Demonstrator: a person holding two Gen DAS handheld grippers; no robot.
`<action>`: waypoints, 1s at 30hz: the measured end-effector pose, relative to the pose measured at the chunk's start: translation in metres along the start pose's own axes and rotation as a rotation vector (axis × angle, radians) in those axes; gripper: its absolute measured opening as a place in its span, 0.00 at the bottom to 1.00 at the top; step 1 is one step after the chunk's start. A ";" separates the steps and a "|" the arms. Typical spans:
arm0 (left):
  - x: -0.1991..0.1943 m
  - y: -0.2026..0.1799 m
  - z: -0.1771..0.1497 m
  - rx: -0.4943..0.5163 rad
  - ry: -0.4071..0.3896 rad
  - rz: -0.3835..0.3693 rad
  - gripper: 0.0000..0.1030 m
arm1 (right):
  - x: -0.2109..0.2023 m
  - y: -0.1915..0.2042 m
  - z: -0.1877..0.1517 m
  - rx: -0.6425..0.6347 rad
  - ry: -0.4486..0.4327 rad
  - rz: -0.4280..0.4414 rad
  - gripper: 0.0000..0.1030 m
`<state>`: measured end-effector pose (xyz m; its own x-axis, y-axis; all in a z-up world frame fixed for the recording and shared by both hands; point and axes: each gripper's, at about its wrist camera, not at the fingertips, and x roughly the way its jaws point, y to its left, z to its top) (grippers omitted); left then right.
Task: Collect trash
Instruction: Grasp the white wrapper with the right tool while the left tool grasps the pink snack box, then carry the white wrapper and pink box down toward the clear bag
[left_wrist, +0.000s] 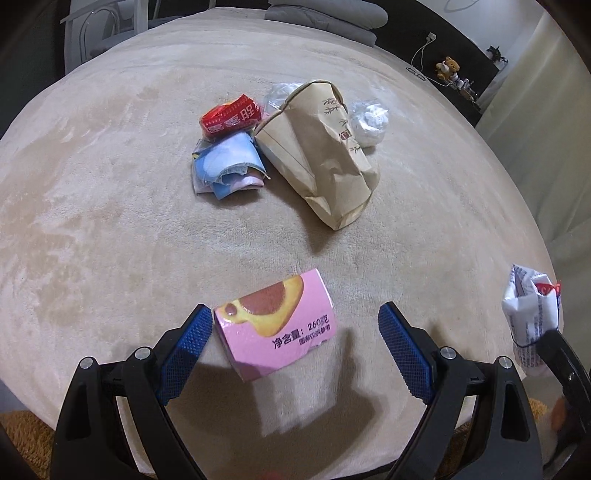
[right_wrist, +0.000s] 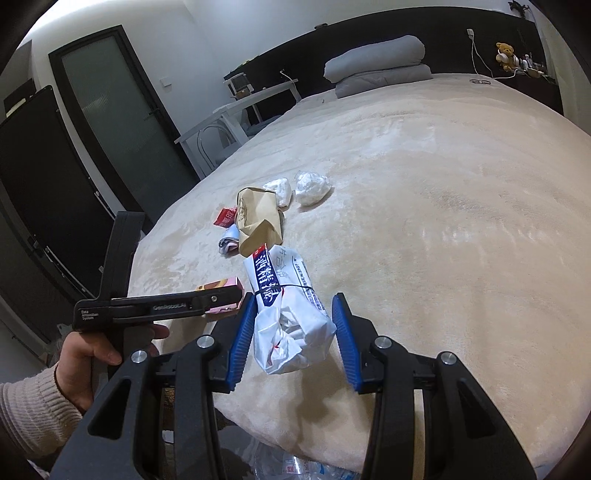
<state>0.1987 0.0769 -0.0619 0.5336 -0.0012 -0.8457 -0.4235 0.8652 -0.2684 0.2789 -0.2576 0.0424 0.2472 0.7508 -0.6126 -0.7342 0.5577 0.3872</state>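
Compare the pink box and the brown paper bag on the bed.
The pink box is smooth and rigid, printed with a cake picture; the brown paper bag is crumpled, with a bamboo print. The pink box lies alone between the open fingers of the left gripper; the brown paper bag lies farther off, among other litter. Both rest on the beige blanket.

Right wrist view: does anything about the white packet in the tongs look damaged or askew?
Yes. The white packet is crumpled and torn open at its near end. It sits skewed toward one blue pad of the right tongs, with a gap showing beside the other, and lies slanted across the beige blanket.
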 end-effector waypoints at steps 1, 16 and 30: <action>0.002 -0.002 0.002 0.004 0.004 0.008 0.87 | -0.002 -0.001 0.000 0.001 -0.003 0.002 0.41; 0.006 -0.009 -0.002 0.076 -0.016 0.089 0.61 | -0.016 -0.007 -0.004 0.017 -0.025 -0.001 0.41; -0.036 -0.018 -0.011 0.106 -0.069 -0.010 0.61 | -0.015 0.001 -0.010 0.034 -0.008 -0.054 0.41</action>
<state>0.1794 0.0563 -0.0320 0.5881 0.0218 -0.8085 -0.3404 0.9135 -0.2230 0.2680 -0.2723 0.0450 0.2909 0.7224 -0.6273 -0.6981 0.6086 0.3772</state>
